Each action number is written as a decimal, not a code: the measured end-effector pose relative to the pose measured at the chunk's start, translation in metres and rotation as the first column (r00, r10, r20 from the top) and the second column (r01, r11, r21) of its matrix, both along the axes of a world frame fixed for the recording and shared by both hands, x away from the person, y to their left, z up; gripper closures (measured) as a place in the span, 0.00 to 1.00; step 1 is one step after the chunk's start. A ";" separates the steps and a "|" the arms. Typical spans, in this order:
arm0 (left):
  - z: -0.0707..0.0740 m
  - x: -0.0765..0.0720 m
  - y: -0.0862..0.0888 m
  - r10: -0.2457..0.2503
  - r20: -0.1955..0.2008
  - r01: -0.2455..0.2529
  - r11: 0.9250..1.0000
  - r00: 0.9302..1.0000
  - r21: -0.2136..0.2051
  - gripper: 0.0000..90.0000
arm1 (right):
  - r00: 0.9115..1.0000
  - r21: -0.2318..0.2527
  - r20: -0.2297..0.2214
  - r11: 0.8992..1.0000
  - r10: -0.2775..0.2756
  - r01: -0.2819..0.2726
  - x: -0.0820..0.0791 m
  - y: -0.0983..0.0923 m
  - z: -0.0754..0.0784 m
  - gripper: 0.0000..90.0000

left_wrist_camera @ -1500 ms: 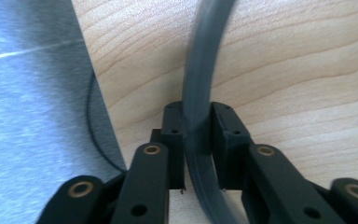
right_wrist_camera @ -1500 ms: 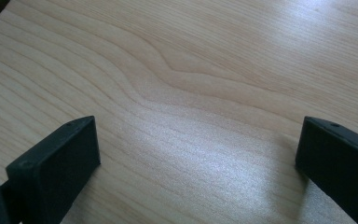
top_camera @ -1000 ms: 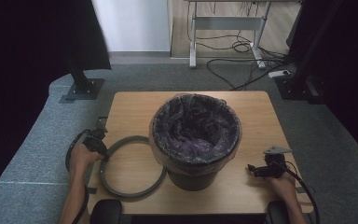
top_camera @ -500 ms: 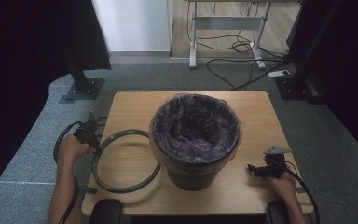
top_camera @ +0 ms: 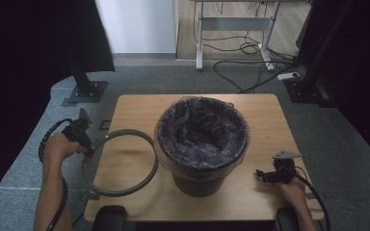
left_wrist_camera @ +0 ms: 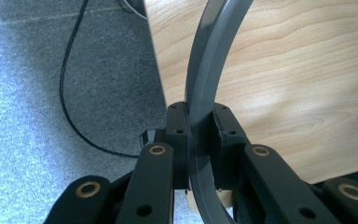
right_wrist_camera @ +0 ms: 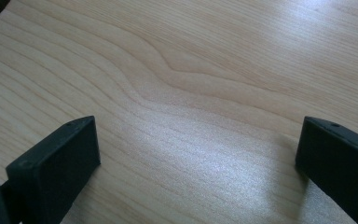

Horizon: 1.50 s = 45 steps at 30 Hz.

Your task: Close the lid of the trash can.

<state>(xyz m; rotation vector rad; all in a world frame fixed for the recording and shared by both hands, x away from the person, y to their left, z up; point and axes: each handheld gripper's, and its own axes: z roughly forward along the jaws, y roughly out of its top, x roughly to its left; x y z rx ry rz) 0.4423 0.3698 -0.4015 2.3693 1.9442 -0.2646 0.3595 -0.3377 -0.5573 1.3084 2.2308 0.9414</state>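
Jaws of the left gripper (left_wrist_camera: 199, 154) are pinched tight on the grey ring (top_camera: 120, 162), one on each side of its band; seen from the high view, that ring hangs over the left edge of the wooden table (top_camera: 265, 120), its right arc just beside the bin (top_camera: 201, 139). Bin sits mid-table, lined with a crinkled bag (top_camera: 200, 126); right gripper (right_wrist_camera: 198, 154) hovers low over bare wood at the near right corner, jaws spread wide, pinching nothing.
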 end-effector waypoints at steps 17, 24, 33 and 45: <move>0.053 -0.006 0.019 0.040 0.013 -0.039 0.999 0.999 -0.004 0.88 | 1.000 0.001 0.000 1.000 0.000 0.000 0.000 0.000 0.000 0.00; 0.068 -0.009 0.026 0.055 0.020 -0.054 0.998 0.998 -0.019 0.88 | 1.000 0.002 0.000 1.000 -0.001 0.001 0.000 0.000 0.000 0.00; 0.098 -0.014 0.027 0.057 0.049 -0.055 0.998 0.997 -0.039 0.88 | 1.000 0.002 -0.001 1.000 0.000 0.000 0.000 0.000 0.000 0.00; 0.141 -0.017 0.013 0.016 0.102 -0.009 0.997 0.995 -0.071 0.88 | 1.000 0.001 -0.001 1.000 0.000 0.000 0.000 0.000 0.000 0.00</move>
